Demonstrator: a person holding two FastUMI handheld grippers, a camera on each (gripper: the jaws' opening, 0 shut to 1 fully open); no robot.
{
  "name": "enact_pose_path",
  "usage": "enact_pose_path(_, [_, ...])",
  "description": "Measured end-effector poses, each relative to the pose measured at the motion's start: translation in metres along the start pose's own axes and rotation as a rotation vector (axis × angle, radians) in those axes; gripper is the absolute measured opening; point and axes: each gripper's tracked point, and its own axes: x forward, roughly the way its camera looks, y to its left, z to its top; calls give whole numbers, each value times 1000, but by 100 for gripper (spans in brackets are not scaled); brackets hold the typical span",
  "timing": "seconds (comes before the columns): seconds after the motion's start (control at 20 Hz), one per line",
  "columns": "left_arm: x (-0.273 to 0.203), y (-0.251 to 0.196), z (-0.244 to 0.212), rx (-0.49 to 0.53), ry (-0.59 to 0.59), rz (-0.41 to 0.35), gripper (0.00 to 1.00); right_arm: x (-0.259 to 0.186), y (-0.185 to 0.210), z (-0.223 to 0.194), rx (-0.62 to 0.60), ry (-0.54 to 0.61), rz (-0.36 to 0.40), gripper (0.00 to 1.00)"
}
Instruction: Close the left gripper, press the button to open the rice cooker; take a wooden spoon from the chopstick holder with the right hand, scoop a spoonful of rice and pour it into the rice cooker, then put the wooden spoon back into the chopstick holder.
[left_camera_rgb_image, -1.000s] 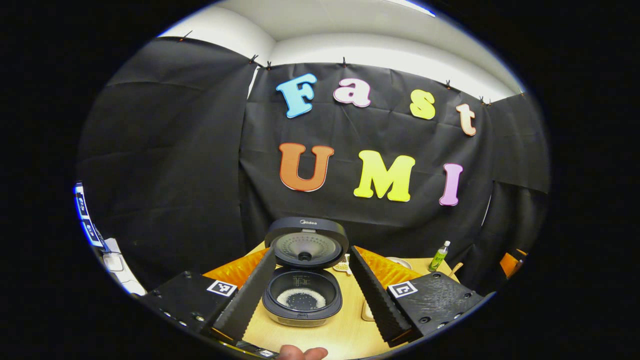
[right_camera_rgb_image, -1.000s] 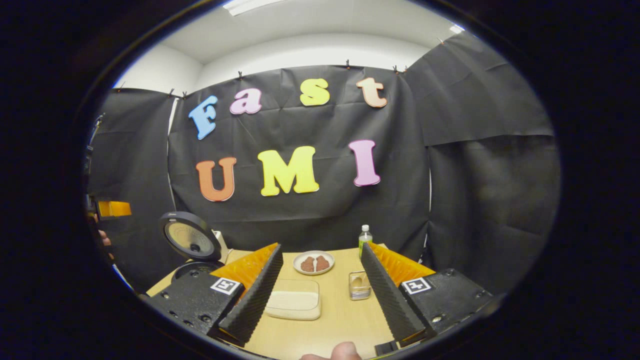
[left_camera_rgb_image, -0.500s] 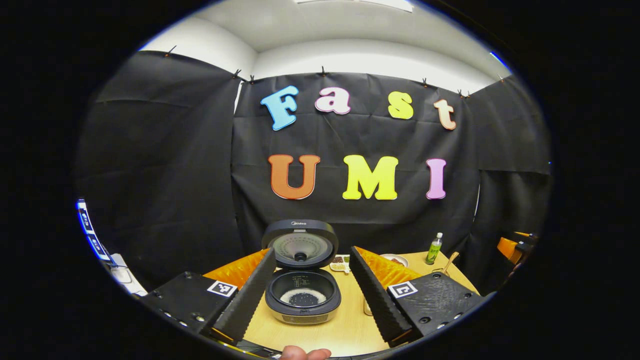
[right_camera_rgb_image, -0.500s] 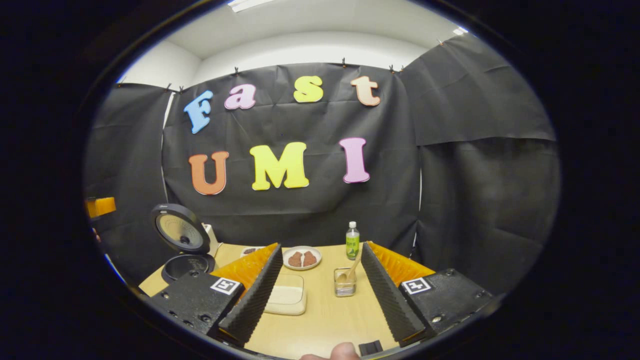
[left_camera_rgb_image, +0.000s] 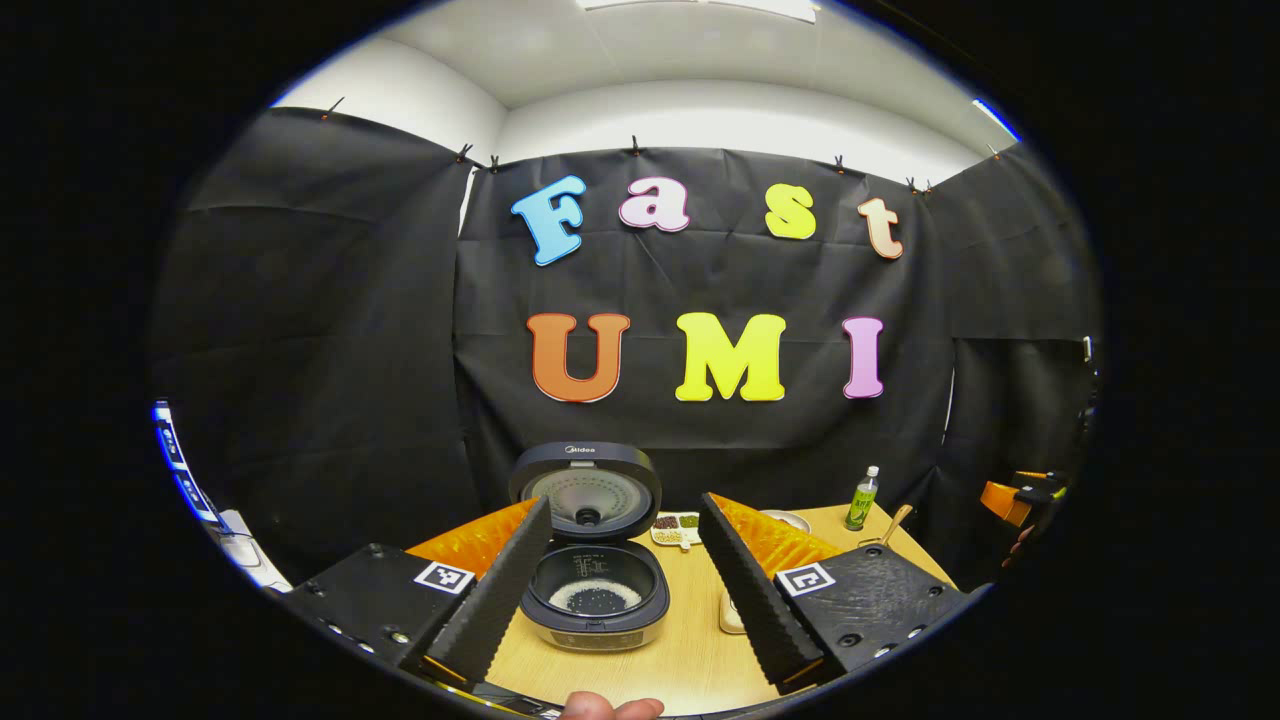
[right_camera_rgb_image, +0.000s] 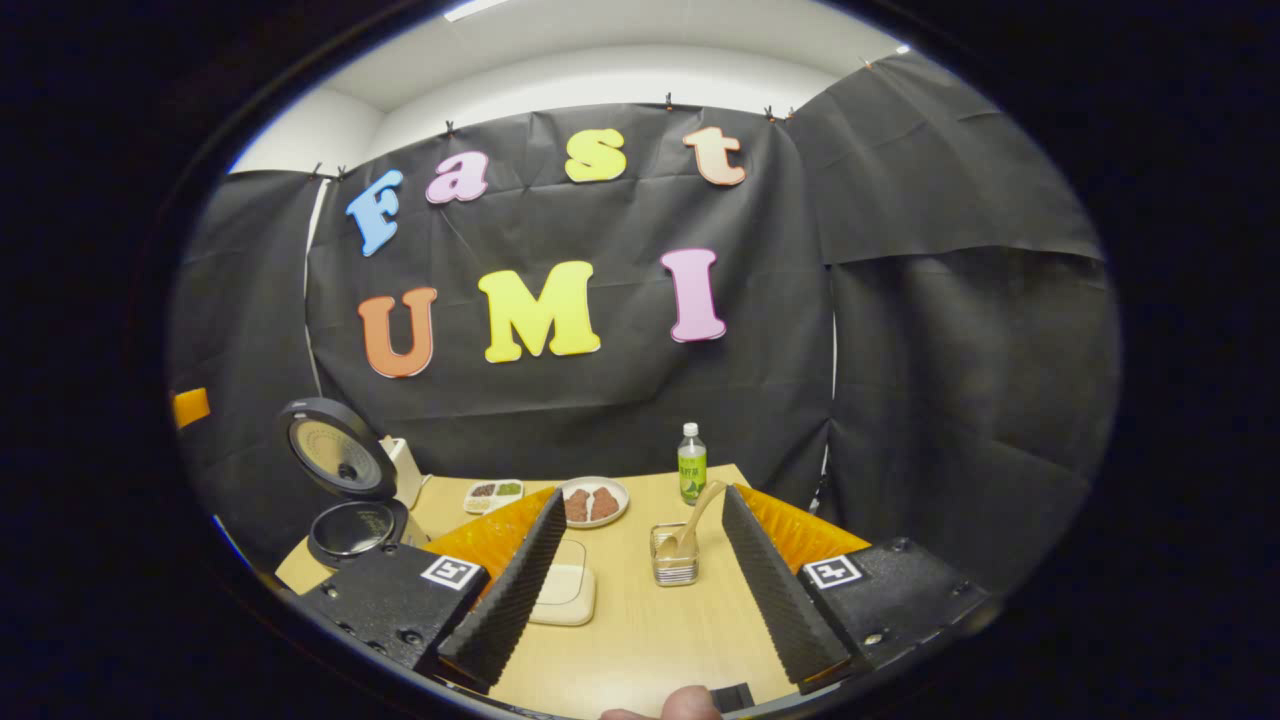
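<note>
My left hand-held gripper (left_camera_rgb_image: 622, 590) is spread wide, holding nothing, and the open rice cooker (left_camera_rgb_image: 594, 605) sits between its fingers on the worktop (left_camera_rgb_image: 690, 660), lid up, a ring of rice in the pot. The left gripper view looks straight into that pot; the right gripper view catches the cooker at an angle at far left. My right hand-held gripper (right_camera_rgb_image: 640, 585) is also spread and empty. Ahead between its fingers stands the chopstick holder (right_camera_rgb_image: 674, 568) with the wooden spoon (right_camera_rgb_image: 693, 520) leaning in it, a tray (right_camera_rgb_image: 566, 595) just left.
</note>
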Motion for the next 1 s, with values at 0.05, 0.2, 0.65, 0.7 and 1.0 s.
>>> enact_pose_path(0.05, [4,1,1,9,-3,-1,95,8,-2,-2,0,14,3,100])
enact_pose_path(0.2, [17,-3,-4,36,6,7,95,40,-8,-7,6,53,20,100])
enact_pose_path(0.65, [44,-20,-2,22,21,63,94,169,-42,-63,50,204,59,100])
enact_pose_path(0.7, [46,-20,-3,16,27,79,94,183,-46,-72,63,224,65,100])
enact_pose_path(1.0, [54,-14,-13,23,61,162,94,261,-65,-125,82,334,76,98])
